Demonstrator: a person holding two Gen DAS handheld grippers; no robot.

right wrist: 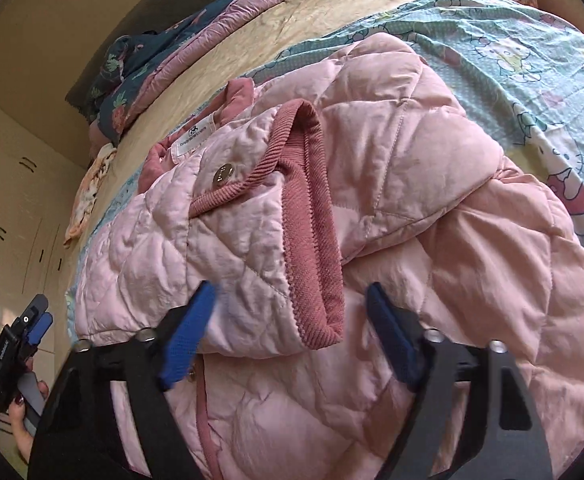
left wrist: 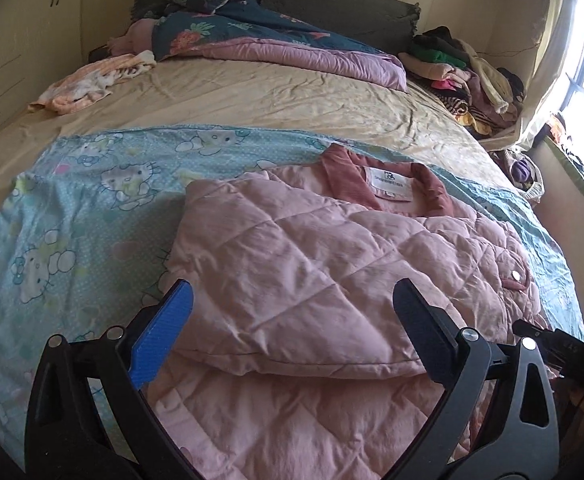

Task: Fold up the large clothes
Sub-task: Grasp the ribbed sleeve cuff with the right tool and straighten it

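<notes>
A pink quilted jacket (left wrist: 311, 264) with a dark-pink collar (left wrist: 423, 184) lies partly folded on a blue cartoon-print sheet (left wrist: 72, 208) on the bed. My left gripper (left wrist: 292, 292) is open just above the jacket's folded near edge, holding nothing. In the right wrist view the jacket (right wrist: 371, 200) fills the frame, a sleeve with a ribbed dark-pink cuff (right wrist: 311, 240) folded across its front. My right gripper (right wrist: 292, 296) is open, its fingers either side of the cuff end. The left gripper also shows in the right wrist view (right wrist: 32, 336), at the far left.
A rumpled beige sheet (left wrist: 252, 92) covers the bed behind. A dark floral quilt (left wrist: 232, 20) and purple blanket lie at the headboard. A clothes pile (left wrist: 471, 76) sits far right by the window. A peach cloth (left wrist: 88, 84) lies far left. Cupboards (left wrist: 4, 60) line the left wall.
</notes>
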